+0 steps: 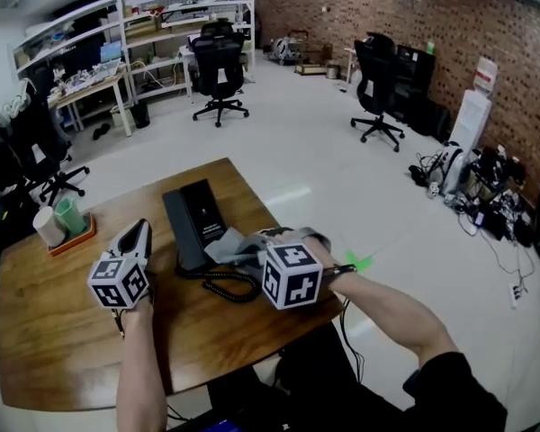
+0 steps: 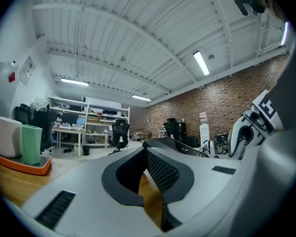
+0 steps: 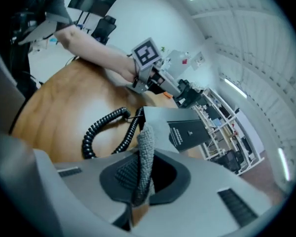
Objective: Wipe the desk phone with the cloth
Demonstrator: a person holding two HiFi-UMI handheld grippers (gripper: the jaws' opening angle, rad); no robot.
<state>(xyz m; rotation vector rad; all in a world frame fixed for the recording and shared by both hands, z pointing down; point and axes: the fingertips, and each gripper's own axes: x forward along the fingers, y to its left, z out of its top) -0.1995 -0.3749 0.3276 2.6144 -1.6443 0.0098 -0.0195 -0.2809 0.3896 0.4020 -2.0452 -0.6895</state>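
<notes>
The black desk phone (image 1: 196,221) lies flat on the wooden desk (image 1: 63,331), its coiled cord (image 1: 223,283) looped at its near end. My right gripper (image 1: 252,248) is shut on a grey cloth (image 1: 230,244), which rests against the phone's near right corner. In the right gripper view the cloth (image 3: 146,147) stands pinched between the jaws, with the phone (image 3: 187,130) and cord (image 3: 106,127) just beyond. My left gripper (image 1: 142,234) sits on the desk left of the phone, shut and holding nothing. The left gripper view shows the phone's edge (image 2: 180,145).
An orange tray (image 1: 72,238) with a white cup and a green cup stands at the desk's far left. The desk's right edge runs close beside the phone. Office chairs (image 1: 218,70) and shelves stand across the floor beyond.
</notes>
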